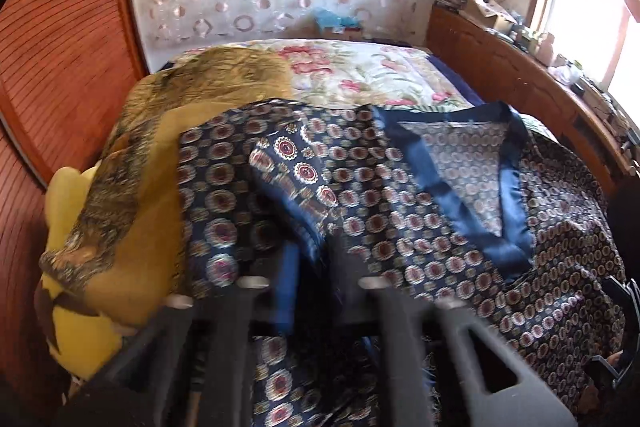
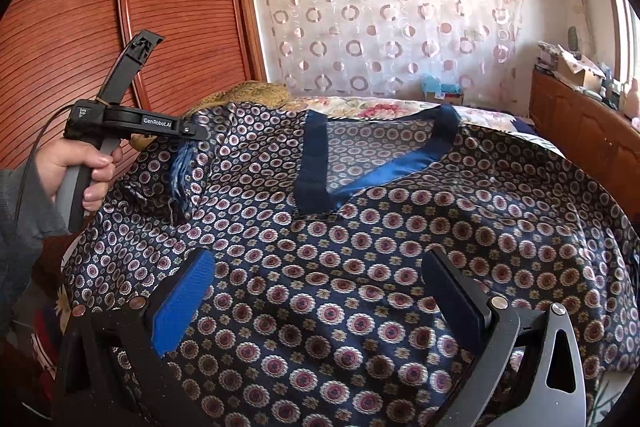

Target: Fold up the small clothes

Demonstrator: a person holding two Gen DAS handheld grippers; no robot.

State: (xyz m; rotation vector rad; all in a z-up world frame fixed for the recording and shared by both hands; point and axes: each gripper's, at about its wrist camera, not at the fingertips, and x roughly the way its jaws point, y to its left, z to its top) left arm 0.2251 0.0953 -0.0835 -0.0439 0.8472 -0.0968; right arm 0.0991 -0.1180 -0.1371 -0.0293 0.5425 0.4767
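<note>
A navy top (image 2: 360, 267) with round medallion print and a blue satin V-neck trim (image 2: 320, 163) lies spread front-up on the bed. A hand (image 2: 80, 167) at the left holds my left gripper (image 2: 196, 137), which is shut on the top's left sleeve edge, where the blue hem bunches. In the left wrist view the left gripper (image 1: 318, 259) is blurred, with folded sleeve cloth (image 1: 296, 163) rising from between its fingers. My right gripper (image 2: 320, 291) hovers open over the top's lower front, blue pad (image 2: 184, 299) left, black pad (image 2: 452, 291) right, nothing between them.
A mustard and brown blanket (image 1: 140, 167) and a yellow cushion (image 1: 68, 211) lie left of the top. A floral quilt (image 1: 360, 75) covers the far bed. A wooden cabinet (image 1: 520, 75) with clutter runs along the right; slatted wardrobe doors (image 2: 80, 27) stand left.
</note>
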